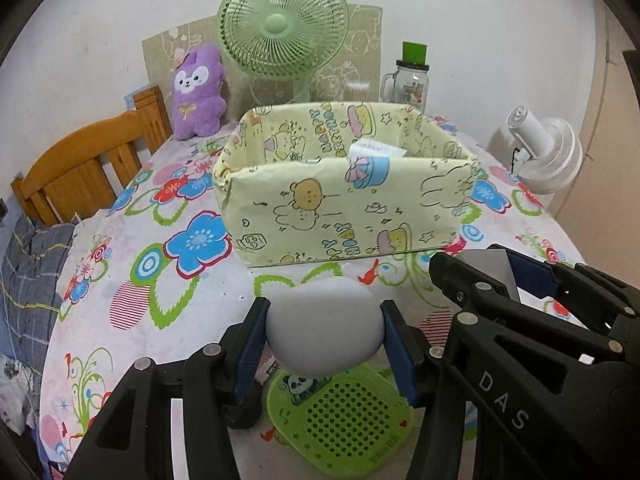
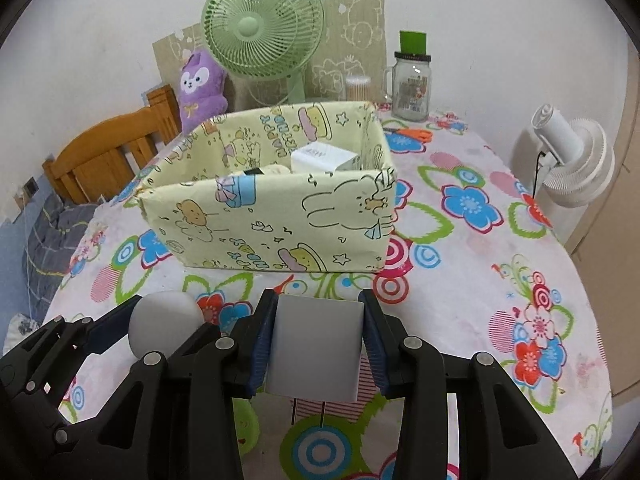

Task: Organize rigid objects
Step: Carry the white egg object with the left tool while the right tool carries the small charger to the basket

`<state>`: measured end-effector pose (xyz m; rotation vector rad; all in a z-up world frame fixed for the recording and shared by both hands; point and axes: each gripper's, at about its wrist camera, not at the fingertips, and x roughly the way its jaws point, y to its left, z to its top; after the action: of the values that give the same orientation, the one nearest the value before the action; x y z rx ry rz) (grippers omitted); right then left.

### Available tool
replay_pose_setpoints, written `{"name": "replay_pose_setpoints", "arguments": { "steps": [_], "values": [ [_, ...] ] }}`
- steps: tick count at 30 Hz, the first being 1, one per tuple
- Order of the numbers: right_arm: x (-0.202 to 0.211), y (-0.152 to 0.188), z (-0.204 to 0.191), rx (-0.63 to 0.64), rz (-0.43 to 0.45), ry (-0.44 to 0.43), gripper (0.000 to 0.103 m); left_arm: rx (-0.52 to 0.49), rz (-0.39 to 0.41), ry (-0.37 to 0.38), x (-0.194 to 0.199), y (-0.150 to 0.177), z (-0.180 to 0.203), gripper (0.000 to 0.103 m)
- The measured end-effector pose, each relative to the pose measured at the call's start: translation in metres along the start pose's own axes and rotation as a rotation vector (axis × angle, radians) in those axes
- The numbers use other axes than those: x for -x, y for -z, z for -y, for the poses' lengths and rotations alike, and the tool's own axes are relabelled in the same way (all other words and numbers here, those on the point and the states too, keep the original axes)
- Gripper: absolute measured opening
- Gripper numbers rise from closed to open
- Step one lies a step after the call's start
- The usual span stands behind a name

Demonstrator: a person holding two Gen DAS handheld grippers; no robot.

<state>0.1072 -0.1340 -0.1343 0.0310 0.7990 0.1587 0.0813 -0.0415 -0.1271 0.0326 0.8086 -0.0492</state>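
A lived-in home, likely a bedroom corner. Round table under a flower-print cloth, with a box wrapped in cartoon birthday paper in the middle. Behind the box, against a plain white wall: a green desk fan, a purple plush toy, a glass mug jar. Left of the box, a wooden headboard and checked bedding. Right of the box, a white fan.
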Motion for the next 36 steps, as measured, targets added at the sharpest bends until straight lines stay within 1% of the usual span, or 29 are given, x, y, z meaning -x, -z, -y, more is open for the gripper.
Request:
{"name": "replay_pose_setpoints", "arguments": {
  "steps": [15,18,24,25,36],
  "values": [
    [0.052,-0.004,-0.003,0.023,0.078,-0.005,0.044,-0.014,0.067,0.004,0.045,-0.005,0.012,0.057],
    [0.061,-0.005,-0.004,0.029,0.097,0.005,0.044,-0.016,0.082,0.005,0.053,-0.007,0.014,0.057],
    [0.073,-0.008,-0.005,0.038,0.115,0.012,0.044,-0.015,0.097,0.015,0.063,-0.009,0.017,0.057],
    [0.075,-0.008,-0.005,0.035,0.116,0.015,0.044,-0.016,0.103,0.007,0.064,-0.009,0.018,0.057],
    [0.081,-0.019,-0.004,0.036,0.125,0.032,0.044,-0.013,0.114,0.002,0.068,-0.022,0.018,0.057]
  ]
}}
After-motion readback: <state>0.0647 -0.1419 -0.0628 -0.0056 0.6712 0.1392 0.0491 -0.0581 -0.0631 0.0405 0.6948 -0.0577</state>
